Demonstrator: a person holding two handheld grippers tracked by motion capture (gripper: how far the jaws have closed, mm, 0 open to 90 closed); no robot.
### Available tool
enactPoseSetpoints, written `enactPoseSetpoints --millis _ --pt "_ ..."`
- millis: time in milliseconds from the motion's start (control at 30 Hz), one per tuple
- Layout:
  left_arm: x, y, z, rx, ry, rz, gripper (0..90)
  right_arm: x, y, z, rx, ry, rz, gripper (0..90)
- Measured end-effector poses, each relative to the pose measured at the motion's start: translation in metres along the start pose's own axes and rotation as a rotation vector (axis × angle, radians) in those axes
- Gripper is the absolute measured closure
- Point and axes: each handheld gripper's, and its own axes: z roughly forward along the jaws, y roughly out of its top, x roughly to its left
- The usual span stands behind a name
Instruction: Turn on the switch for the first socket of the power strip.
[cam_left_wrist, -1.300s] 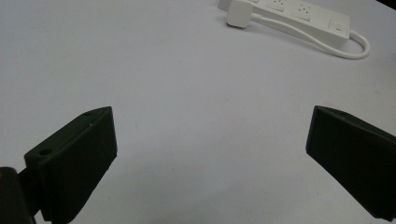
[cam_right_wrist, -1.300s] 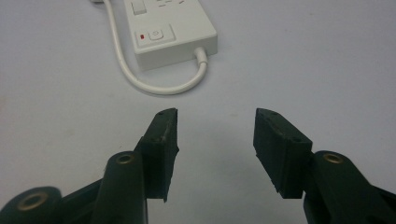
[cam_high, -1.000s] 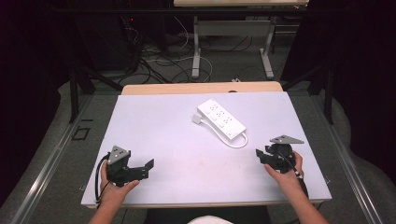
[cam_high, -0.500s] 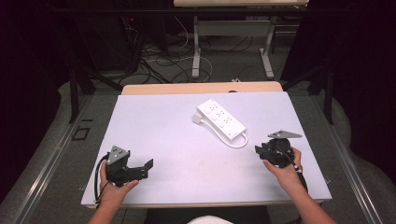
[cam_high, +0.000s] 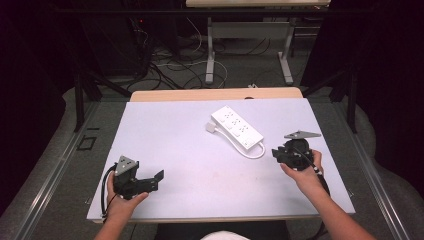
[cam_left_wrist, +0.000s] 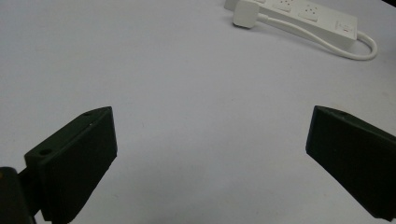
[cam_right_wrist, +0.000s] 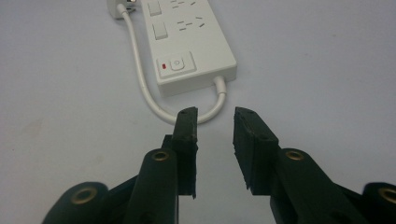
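Observation:
A white power strip (cam_high: 236, 127) lies slantwise on the white table (cam_high: 190, 155), right of the middle. Its plug (cam_high: 210, 127) rests beside it and its short cable (cam_high: 256, 153) loops off the near end. My right gripper (cam_high: 276, 152) hovers just right of that loop. In the right gripper view its jaws (cam_right_wrist: 215, 114) point at the cable loop (cam_right_wrist: 149, 98) and the strip's switch end (cam_right_wrist: 187, 42). They have just been closing and stand a little apart with nothing between them. My left gripper (cam_high: 156, 181) rests wide open at the near left, its jaws (cam_left_wrist: 210, 123) bare, with the strip (cam_left_wrist: 308, 14) far off.
A wooden strip (cam_high: 215, 94) borders the table's far edge. Beyond it are desk legs (cam_high: 210, 55) and loose cables (cam_high: 165, 70) on the floor. Dark drapes close off both sides.
My right gripper has moved forward and a little up toward the cable loop, and its jaws have narrowed. My left gripper has stayed where it was.

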Motion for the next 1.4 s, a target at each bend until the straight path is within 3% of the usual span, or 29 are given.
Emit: enactPoseSetpoints --millis 167,533,933,1400 --pt "0.001 0.000 0.000 -0.005 -0.005 -0.014 1.7 -0.001 0.009 0.001 0.017 0.004 0.020 73.1" --pt "0.001 0.000 0.002 0.006 -0.003 -0.004 2.1 -0.002 0.026 0.004 0.029 0.007 0.006 76.4" --pt "0.001 0.000 0.002 0.006 -0.002 -0.002 2.1 -0.001 0.043 0.009 0.058 0.014 0.027 81.1" --pt "0.001 0.000 0.001 0.006 -0.002 -0.001 2.1 0.011 0.062 0.025 0.097 0.024 -0.027 86.6"
